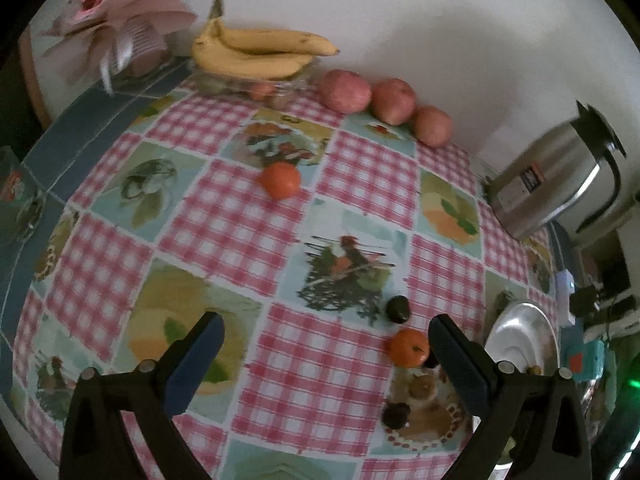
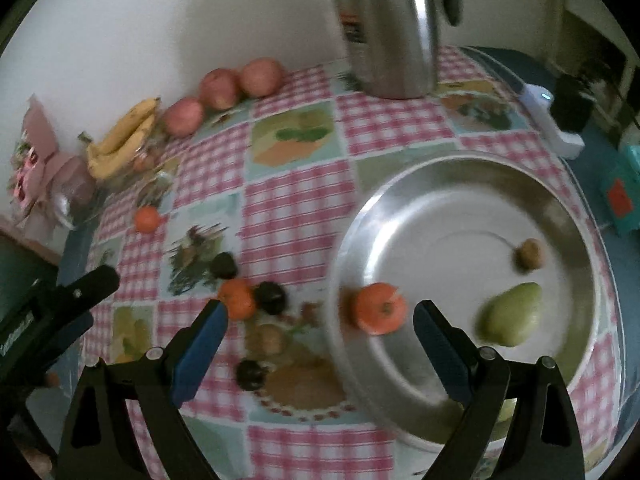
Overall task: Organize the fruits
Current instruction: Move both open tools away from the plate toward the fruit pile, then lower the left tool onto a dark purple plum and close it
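Both claws stand wide apart and empty: right gripper hangs over the near rim of the steel tray, left gripper over bare checked tablecloth. Neither pad touches fruit.

Steel tray: largest item, at the table's right side, evidently the collecting point. It holds a green pear, a tangerine near its left rim, and a small brown fruit, kind unclear.

Steel kettle: upright behind the tray, not part of the job.

Bananas: on a clear dish by the wall, three red apples lined up beside them. Probably already sorted.

Loose fruit on the cloth, left of the tray: one tangerine just beside the left gripper's right finger, dark round fruits close around it, a further tangerine well apart mid-table.

Judgement: sorting partly done; the loose cluster is likely next.
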Demonstrator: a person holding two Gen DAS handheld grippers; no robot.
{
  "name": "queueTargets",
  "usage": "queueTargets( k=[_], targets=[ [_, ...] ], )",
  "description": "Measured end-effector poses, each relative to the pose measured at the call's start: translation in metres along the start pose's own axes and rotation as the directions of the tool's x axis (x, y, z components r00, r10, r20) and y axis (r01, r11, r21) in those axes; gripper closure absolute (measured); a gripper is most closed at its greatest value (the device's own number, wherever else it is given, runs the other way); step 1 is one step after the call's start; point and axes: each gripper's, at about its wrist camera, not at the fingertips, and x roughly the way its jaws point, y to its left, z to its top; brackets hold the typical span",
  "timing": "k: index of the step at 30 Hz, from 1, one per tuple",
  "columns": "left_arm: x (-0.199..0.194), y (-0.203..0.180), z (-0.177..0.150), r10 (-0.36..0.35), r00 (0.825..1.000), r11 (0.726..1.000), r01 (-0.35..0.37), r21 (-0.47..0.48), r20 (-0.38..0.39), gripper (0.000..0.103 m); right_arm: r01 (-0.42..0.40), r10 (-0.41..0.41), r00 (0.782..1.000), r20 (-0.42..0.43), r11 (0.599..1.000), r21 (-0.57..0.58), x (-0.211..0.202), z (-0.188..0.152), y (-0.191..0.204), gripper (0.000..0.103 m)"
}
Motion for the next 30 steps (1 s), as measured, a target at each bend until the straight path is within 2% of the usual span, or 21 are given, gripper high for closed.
queueTargets(
  k=[3,9,18,27,30],
  targets=[
    [-0.002,0.009,0.001,0.002,1.0,1.0,-0.002,-0.01,0.0,0.0,0.002,-0.003,1.0,-0.021,0.999,-0.043,0.004,-0.002,0.017,0.009],
    [0.004,0.013,-0.003,0.0,0.999,1.0,-0.001,-0.017,-0.034,0.0,0.005,-0.009,0.997,-0.07,0.998,-0.057,0.014,-0.008,0.03,0.009],
    [0.031,0.0,-0.024,0.009,0.99,1.0,-0.008,0.01,-0.138,0.0,0.089,-0.088,0.982,-0.167,0.996,-0.002,0.028,-0.023,0.012,0.009],
    [0.04,-0.01,-0.039,0.036,0.983,0.999,-0.03,0.037,-0.183,0.001,0.126,-0.12,0.98,-0.158,0.992,0.028,0.018,-0.028,-0.006,0.009],
    [0.042,-0.016,-0.042,0.021,0.981,0.999,-0.012,0.049,-0.195,0.003,0.145,-0.136,0.98,-0.147,0.988,0.054,0.013,-0.025,-0.018,0.009]
  ],
)
